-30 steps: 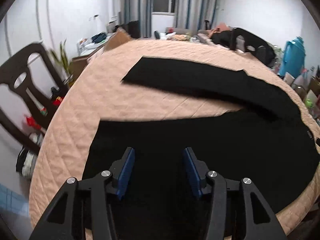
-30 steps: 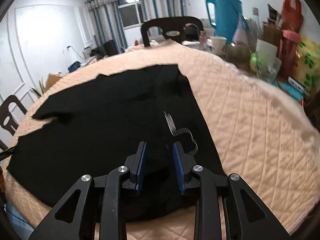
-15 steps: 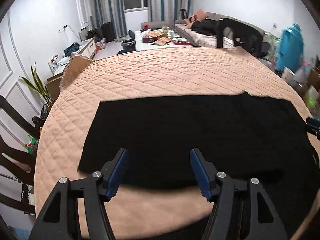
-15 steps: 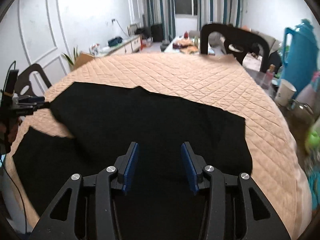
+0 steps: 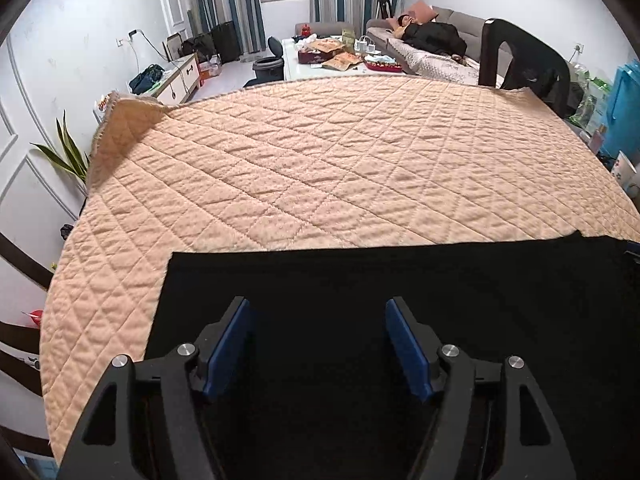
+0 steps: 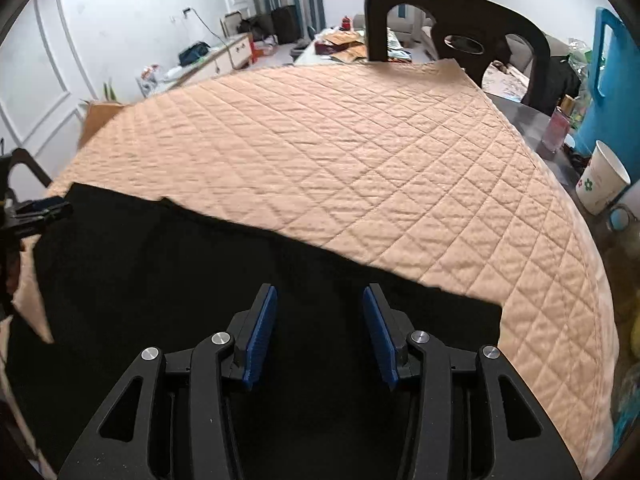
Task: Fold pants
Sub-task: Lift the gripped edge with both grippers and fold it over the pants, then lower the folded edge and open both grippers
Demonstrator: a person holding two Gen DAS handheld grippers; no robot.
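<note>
On the near side of the quilted peach cover (image 5: 340,168) that drapes our counter, the black pants (image 5: 360,280) lie flat as a long dark band, with one straight edge running across the cover and a squared corner at the left end in the left wrist view. Our left tool (image 5: 318,344) hangs over that left end with its blue-padded fingers (image 5: 226,346) spread wide, nothing between them but the cloth underneath; we cannot tell whether the tips touch the fabric. Our right tool (image 6: 320,330) sits over the other end of the pants (image 6: 200,280), its jaws also apart, though less widely, and gripping nothing. In the right wrist view the far edge of the pants slants across the cover (image 6: 360,160) and ends in a corner just right of the tool, while the left tool (image 6: 40,210) shows at the far left edge above the cloth. Past the cover stand a dark chair (image 6: 460,36), a paper cup (image 6: 602,178) with a flower print near the right edge, and a blue jug (image 6: 616,80) behind it. In the left wrist view a sofa (image 5: 432,48) lies beyond the counter.
</note>
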